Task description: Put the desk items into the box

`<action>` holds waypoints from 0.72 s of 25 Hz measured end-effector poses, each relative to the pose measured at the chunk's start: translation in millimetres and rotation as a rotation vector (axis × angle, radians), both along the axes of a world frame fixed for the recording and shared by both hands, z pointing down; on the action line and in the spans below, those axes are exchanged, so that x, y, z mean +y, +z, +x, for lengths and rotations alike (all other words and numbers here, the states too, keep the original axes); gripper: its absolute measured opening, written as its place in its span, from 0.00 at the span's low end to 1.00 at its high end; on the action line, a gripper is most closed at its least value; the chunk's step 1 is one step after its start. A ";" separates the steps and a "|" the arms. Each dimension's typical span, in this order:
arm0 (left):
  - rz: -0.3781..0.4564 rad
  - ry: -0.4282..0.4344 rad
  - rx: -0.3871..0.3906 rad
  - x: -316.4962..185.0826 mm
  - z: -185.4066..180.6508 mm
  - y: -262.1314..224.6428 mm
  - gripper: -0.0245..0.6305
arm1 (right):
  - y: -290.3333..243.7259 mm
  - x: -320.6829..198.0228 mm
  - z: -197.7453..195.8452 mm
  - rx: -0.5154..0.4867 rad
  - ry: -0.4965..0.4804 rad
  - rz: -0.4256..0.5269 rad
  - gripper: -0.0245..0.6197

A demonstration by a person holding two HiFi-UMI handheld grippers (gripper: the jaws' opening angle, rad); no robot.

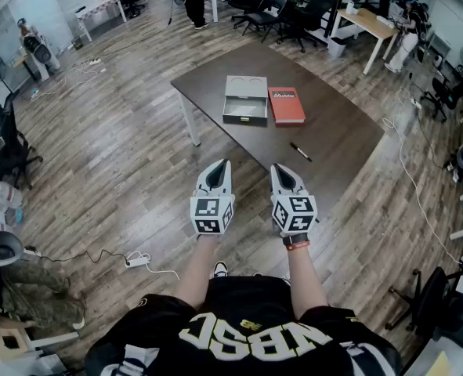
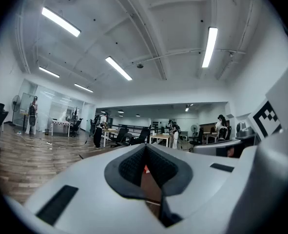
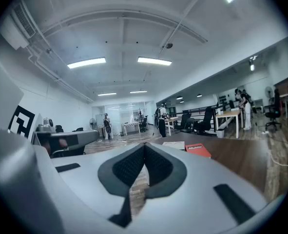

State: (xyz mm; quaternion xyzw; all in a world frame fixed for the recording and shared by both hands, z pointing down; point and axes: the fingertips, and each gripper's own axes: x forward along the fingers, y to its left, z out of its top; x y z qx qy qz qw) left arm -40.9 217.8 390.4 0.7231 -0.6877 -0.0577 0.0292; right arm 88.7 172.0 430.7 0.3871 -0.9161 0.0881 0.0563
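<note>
Head view: the left hand-held gripper [image 1: 224,164] and right hand-held gripper [image 1: 277,168] sit side by side in front of my operator's torso, tips pointed at the table [image 1: 341,135] but short of its near edge. Both are over the wood-plank floor [image 1: 121,155]. It reads as a ready pose; nothing is picked and the task isn't started.

On the table:
- The box [image 1: 244,119] is grey, shallow and rectangular. It's open, with the pale lid laid flat behind it.
- The book [image 1: 286,105] is red, flat and hard-edged, just beside the box on its right, about parallel to it.
- The marker [image 1: 300,152] is a thin dark stick, lying alone nearer me and well apart from the other two.

The spacing gives each item its own clear approach. The tabletop is dark brown, smooth and matte. All items are outside the box.

Left gripper view: the white moulded shells carry dark dimpled pads [image 2: 133,165], rubbery by the look. The tips meet at the top with nothing between them, so the jaws are closed and empty. Only a brown surface with a speck of red shows through the gap below. The camera tilts up, so the view is mostly ceiling strip lights [image 2: 209,45].

Right gripper view: same build. The pads [image 3: 130,167] are pressed together at the tip, again closed on nothing. The book [image 3: 199,150] and the pale box [image 3: 174,144] lie ahead-right on the table [image 3: 239,161], well apart from the jaws.

My read is that the marker is the closest grab for the right side, but it's thin and low, so it'll need a flat, square pinch.
</note>
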 end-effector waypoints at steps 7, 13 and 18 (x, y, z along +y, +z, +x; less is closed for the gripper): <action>0.000 0.013 -0.027 -2.2 -27.8 6.3 0.06 | 0.0 -5.4 -32.5 0.009 -0.006 0.016 0.05; 0.005 0.022 -0.020 3.0 -58.0 9.9 0.06 | 3.7 -5.3 -58.7 -0.013 0.010 0.008 0.05; -0.011 0.043 0.016 14.4 -74.1 24.3 0.06 | 15.2 3.5 -70.3 -0.055 0.039 -0.027 0.05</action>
